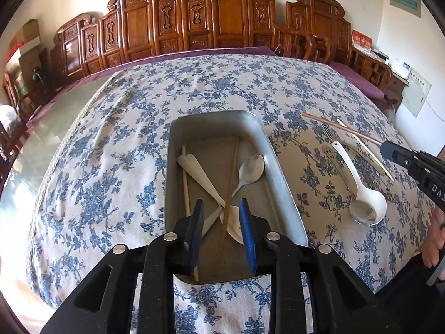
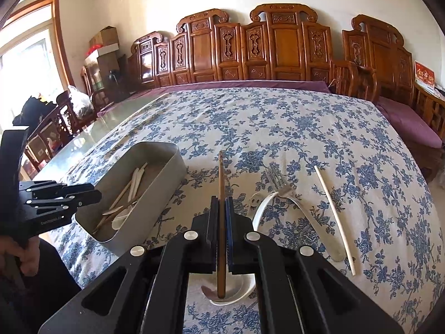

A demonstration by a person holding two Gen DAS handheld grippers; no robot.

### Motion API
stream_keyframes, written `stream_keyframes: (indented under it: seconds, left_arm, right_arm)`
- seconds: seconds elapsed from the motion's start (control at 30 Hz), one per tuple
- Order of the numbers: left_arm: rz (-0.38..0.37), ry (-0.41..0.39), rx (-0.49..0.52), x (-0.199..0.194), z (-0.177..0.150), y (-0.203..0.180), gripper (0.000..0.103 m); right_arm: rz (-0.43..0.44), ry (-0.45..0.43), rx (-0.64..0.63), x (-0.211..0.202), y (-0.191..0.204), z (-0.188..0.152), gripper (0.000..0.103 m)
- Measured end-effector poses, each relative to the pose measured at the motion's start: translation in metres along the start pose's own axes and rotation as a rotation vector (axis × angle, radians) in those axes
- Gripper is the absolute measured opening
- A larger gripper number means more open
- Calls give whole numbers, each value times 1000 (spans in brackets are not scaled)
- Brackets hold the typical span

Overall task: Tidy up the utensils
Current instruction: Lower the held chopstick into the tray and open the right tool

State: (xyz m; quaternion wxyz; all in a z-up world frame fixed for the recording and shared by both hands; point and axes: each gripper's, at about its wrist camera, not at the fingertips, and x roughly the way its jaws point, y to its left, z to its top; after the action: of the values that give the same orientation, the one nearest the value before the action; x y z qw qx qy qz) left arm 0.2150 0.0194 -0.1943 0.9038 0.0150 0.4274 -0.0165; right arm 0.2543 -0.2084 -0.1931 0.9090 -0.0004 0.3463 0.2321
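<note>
Right claw (image 2: 221,231) is clamped on one brown chopstick (image 2: 221,178), long axis along the fingers, tip pointing away over the floral desk (image 2: 278,128). Left claw (image 1: 222,231) stands apart over the metal tray (image 1: 278,167), nothing pressed between its pads. Tray holds one metal spoon (image 1: 250,169), two chopsticks and some white utensils; on the desk lie one fork (image 2: 281,186), one white chopstick (image 2: 333,217) and one white ladle (image 1: 367,194).

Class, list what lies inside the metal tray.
Inside the metal tray: a metal spoon, white plastic utensils, a brown chopstick, a pale chopstick. The left gripper covers their near ends.
</note>
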Motion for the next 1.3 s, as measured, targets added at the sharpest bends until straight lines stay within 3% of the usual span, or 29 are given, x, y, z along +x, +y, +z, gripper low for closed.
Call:
stream_keyframes:
  seconds: [0.4,0.73,1.3]
  left_arm:
    - [12,-35,-25,-7,1,30,32]
    - [20,-55,-38,-14,-5,48,32]
    - [-16,-50,-80,-16,-7,70,32]
  right_arm:
    - [84,-1,-59,-3,55,10,6]
    - [119,63,-88,33,96,25,6]
    - [12,172,-85,100,125,25,6]
